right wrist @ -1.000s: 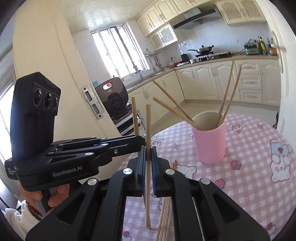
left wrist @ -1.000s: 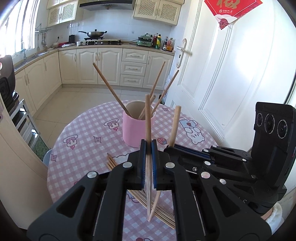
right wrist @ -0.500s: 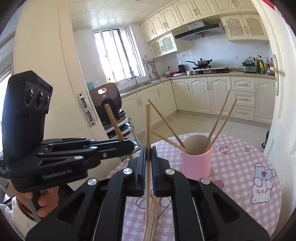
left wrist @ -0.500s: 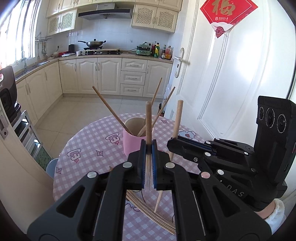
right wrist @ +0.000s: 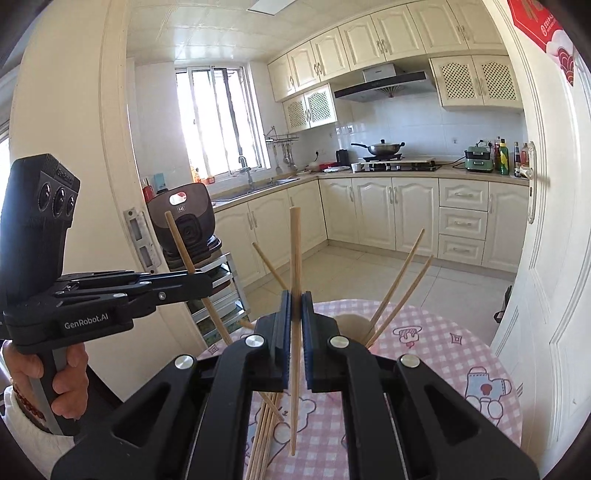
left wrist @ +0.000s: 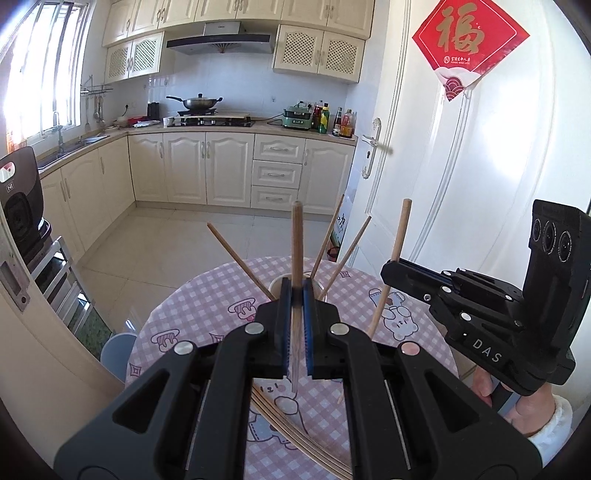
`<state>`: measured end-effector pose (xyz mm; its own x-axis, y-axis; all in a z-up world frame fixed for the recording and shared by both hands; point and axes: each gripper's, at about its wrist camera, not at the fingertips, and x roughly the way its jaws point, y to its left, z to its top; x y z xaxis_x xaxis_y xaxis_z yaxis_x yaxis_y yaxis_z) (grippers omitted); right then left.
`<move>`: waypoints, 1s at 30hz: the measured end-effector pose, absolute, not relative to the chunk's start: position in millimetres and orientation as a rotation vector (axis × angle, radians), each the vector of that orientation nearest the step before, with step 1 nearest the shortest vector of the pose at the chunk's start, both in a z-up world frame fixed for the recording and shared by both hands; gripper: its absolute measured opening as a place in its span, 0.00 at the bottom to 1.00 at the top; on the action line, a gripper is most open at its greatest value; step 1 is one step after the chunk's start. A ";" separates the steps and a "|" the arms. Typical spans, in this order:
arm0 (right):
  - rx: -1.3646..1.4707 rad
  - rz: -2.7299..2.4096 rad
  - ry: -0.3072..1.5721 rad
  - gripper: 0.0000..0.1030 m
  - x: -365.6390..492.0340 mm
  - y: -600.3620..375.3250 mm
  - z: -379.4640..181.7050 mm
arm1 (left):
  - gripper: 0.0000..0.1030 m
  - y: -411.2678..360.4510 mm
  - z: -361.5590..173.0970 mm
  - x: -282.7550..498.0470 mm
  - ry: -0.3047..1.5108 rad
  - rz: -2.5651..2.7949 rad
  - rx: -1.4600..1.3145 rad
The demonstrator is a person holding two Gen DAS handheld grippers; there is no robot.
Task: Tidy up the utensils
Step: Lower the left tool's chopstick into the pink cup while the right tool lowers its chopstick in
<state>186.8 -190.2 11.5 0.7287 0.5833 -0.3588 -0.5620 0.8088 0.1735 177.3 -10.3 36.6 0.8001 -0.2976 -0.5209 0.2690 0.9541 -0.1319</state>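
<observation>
left gripper (left wrist: 296, 325) clamped on chopstick (left wrist: 296, 254) | right gripper (right wrist: 294, 325) clamped on second chopstick (right wrist: 294, 266) | probably light, stiff, smooth wood; best gripped mid-shaft

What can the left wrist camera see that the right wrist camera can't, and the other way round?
Only the left wrist view shows the whole red door hanging. Only the right wrist view shows the ceiling light panel. Both show the pink cup on the checked table, loose chopsticks lying there, and each gripper, left and right, clamping one upright chopstick.
</observation>
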 end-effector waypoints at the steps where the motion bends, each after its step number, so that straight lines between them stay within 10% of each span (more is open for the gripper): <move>1: 0.051 0.625 0.407 0.04 188.7 -190.1 12.3 | 0.06 -9.7 39.0 180.1 0.562 -0.302 -0.053; 30: 0.052 0.461 0.247 0.04 245.7 -185.3 15.6 | 0.06 -2.9 65.7 221.1 0.344 -0.295 -0.154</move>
